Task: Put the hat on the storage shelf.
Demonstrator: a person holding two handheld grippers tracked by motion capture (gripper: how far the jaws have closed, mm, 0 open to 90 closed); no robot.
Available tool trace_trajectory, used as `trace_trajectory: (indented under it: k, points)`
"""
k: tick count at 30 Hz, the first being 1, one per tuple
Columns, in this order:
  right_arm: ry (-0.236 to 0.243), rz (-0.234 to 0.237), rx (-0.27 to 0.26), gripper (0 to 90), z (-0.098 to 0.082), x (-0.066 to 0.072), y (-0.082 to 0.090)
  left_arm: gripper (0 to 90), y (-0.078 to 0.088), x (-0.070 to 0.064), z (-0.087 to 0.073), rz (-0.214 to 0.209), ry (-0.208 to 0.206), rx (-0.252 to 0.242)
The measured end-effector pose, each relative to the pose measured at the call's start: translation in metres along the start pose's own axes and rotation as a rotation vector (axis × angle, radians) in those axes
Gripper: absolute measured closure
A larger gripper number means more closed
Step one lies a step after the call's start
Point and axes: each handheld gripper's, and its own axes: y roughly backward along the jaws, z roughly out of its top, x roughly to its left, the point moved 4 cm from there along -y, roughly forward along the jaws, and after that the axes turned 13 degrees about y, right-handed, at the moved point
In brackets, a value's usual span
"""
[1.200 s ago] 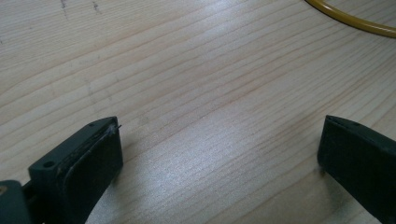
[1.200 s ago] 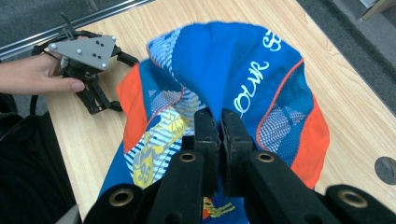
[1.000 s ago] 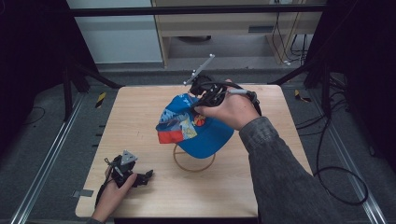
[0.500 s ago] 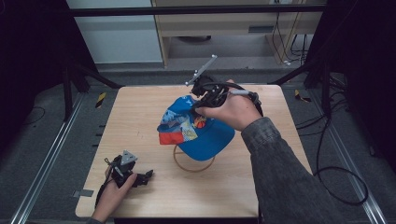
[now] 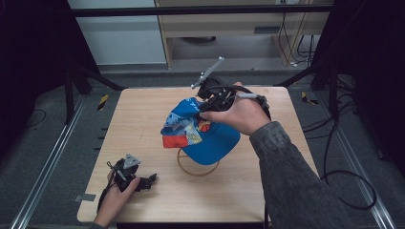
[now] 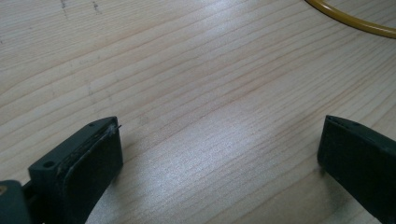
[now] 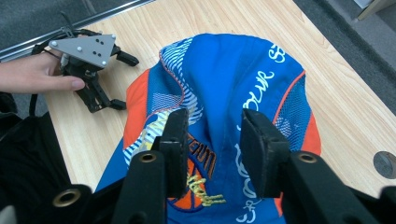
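Cap (image 5: 200, 131): frame centre in the high view, draped over the yellow ring stand (image 5: 197, 164), we judge for display.
Right gripper (image 7: 212, 149): our jaws have just been opening, fabric between them, pads apparently off it.
Left gripper (image 5: 136, 176): lower left, jaws wide, nothing held.
Table (image 5: 143, 114): bare wood toward every edge.

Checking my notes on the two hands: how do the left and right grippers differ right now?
The left gripper rests low on the table, jaws wide with nothing between them. The right gripper hangs over the blue cap, jaws narrower, just been opening, fabric between. Both have black jaws.
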Motion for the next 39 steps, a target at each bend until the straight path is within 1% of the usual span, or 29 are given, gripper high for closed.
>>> trace_trajectory:
  k: [5,10,13,21,30,39]
  points:
    - [-0.005,-0.002,-0.010,57.7,-0.003,0.003,0.002,0.0,0.000,0.000,0.000,0.001,-0.001,-0.002]
    - [-0.018,-0.011,-0.033,55.4,-0.009,0.003,0.009,0.0,0.000,0.000,0.000,0.001,0.001,-0.002]
    - [-0.024,-0.014,-0.047,55.1,-0.012,0.003,0.011,0.0,0.000,0.000,0.000,0.000,0.002,-0.002]
    - [-0.060,-0.029,-0.076,54.2,-0.028,0.000,0.020,0.0,0.000,0.000,0.000,0.000,0.000,0.000]
    - [-0.080,-0.052,-0.106,54.2,-0.038,-0.003,0.031,0.0,0.000,0.000,0.000,0.000,0.000,0.000]
    - [-0.104,-0.066,-0.117,54.1,-0.051,-0.005,0.037,0.0,0.000,0.000,0.000,0.000,0.001,-0.003]
